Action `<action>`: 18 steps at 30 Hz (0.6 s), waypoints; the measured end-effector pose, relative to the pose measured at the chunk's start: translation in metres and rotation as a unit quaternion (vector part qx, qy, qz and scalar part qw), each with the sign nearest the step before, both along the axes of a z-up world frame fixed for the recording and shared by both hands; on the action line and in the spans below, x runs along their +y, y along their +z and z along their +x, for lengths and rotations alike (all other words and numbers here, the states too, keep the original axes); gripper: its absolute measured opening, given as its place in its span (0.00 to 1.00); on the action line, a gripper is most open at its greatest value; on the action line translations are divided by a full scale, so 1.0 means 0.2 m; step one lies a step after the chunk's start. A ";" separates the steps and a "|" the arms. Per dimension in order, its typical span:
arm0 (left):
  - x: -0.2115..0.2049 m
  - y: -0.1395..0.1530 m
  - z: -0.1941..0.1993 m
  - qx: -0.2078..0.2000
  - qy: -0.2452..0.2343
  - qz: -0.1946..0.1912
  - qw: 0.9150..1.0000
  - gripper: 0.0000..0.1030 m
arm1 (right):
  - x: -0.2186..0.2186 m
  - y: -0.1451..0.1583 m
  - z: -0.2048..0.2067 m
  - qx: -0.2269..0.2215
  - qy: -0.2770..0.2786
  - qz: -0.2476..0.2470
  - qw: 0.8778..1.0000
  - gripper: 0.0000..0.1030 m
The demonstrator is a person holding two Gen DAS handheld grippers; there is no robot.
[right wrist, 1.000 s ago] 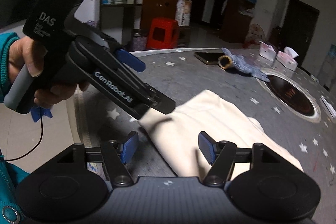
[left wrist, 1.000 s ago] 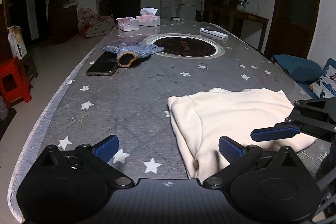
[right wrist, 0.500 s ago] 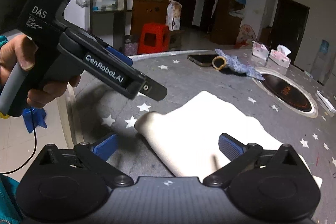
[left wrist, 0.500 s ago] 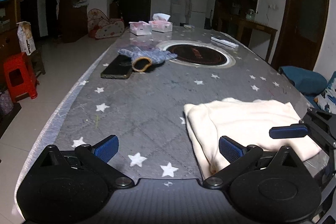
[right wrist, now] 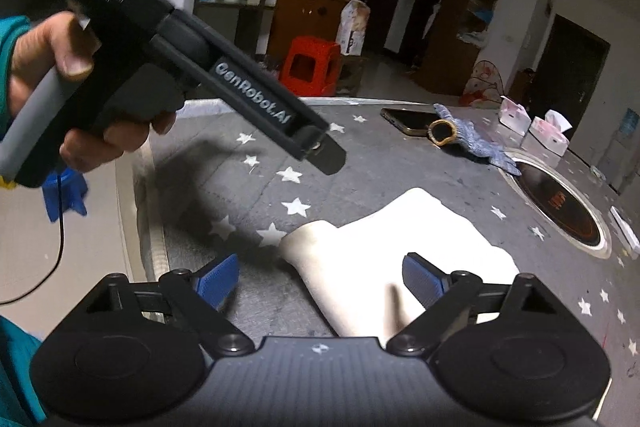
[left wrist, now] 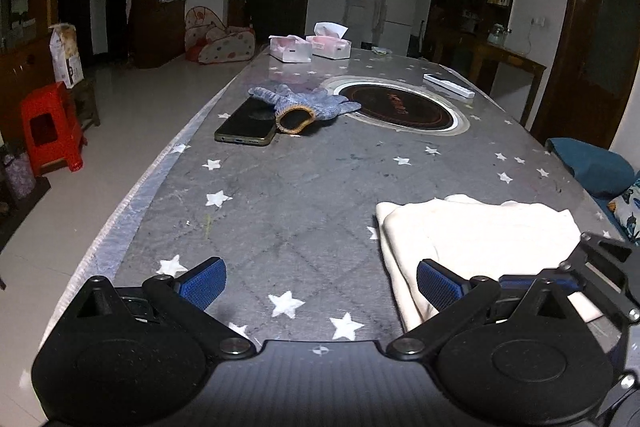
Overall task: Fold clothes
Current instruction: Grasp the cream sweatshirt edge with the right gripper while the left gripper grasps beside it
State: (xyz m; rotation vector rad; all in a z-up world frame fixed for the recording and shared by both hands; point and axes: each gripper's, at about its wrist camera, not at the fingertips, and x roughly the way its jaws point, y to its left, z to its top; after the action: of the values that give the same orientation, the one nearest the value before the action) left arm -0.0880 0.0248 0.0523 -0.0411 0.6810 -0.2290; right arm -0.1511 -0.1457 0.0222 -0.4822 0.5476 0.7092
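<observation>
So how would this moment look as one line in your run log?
garment: folded, flat on table | left gripper: open, empty | right gripper: open, empty, over garment

The room is dim, and the far doorways are almost black. Light falls from above and behind, so the cream garment (left wrist: 476,235) looks overexposed. In the right wrist view the left gripper (right wrist: 320,155) is motion-blurred and throws a soft shadow on the table (right wrist: 360,163) near its left edge. Both views bend strongly at the edges, with dark corners.
</observation>
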 end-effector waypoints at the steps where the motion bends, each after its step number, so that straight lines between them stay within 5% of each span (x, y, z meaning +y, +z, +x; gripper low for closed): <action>1: 0.00 0.00 0.01 0.007 0.002 -0.006 1.000 1.00 | 0.01 0.00 0.00 0.001 0.003 -0.002 1.000 0.83; 12: 0.00 -0.01 0.04 0.034 0.004 -0.016 0.999 1.00 | 0.00 -0.07 0.07 0.065 0.007 0.023 0.998 0.80; 18: 0.01 0.00 0.05 0.040 0.001 -0.035 0.999 1.00 | 0.02 -0.03 0.08 0.051 -0.004 0.020 0.998 0.65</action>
State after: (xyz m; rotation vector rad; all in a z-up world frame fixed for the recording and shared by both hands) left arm -0.0776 0.0261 0.0530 -0.1188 0.7516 -0.2499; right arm -0.1358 -0.1416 0.0156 -0.4083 0.6308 0.7381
